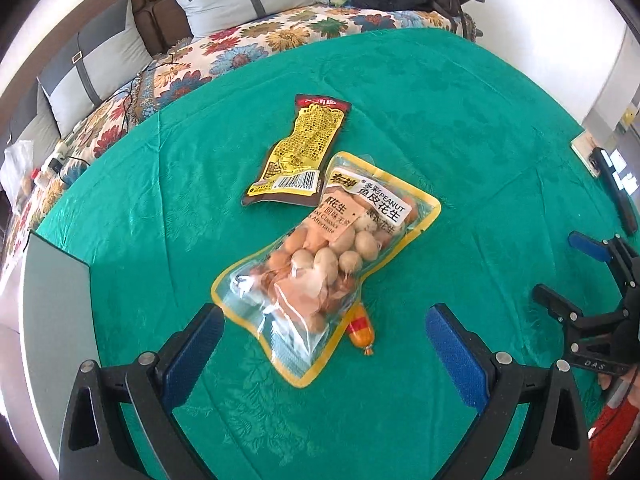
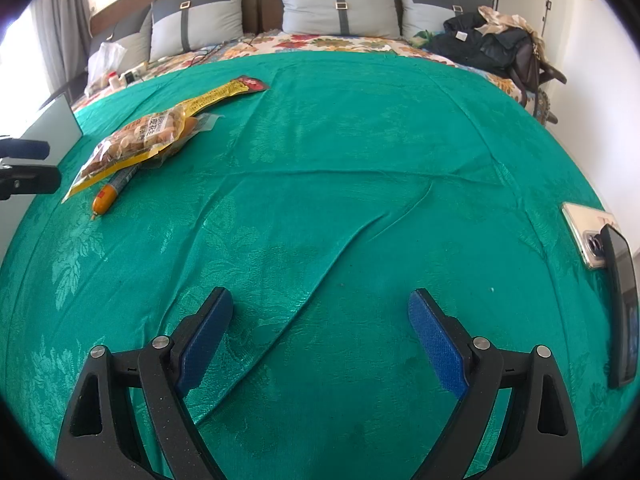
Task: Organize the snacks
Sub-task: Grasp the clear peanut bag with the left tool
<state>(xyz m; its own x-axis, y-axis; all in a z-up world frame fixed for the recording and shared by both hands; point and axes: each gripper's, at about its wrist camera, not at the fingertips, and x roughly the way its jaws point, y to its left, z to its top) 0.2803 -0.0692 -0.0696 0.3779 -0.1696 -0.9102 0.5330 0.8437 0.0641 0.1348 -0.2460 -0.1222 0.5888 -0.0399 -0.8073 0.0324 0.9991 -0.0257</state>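
Observation:
A clear, yellow-edged bag of peanuts [image 1: 320, 264] lies on the green cloth [image 1: 460, 140], overlapping a yellow and brown snack packet [image 1: 300, 152] behind it. An orange sausage stick [image 1: 360, 330] pokes out from under the bag. My left gripper [image 1: 324, 332] is open, low over the cloth, with the bag's near end between its fingers. My right gripper [image 2: 320, 320] is open and empty over bare cloth. In the right wrist view the peanut bag [image 2: 136, 140], the packet [image 2: 224, 92] and the sausage [image 2: 108, 196] lie far to the left.
A grey box [image 1: 52, 320] stands at the table's left edge. Two phones [image 2: 600, 256] lie at the right edge. Behind the table is a sofa with a floral cover [image 1: 240, 48], grey cushions [image 2: 336, 4] and dark clothes [image 2: 480, 44].

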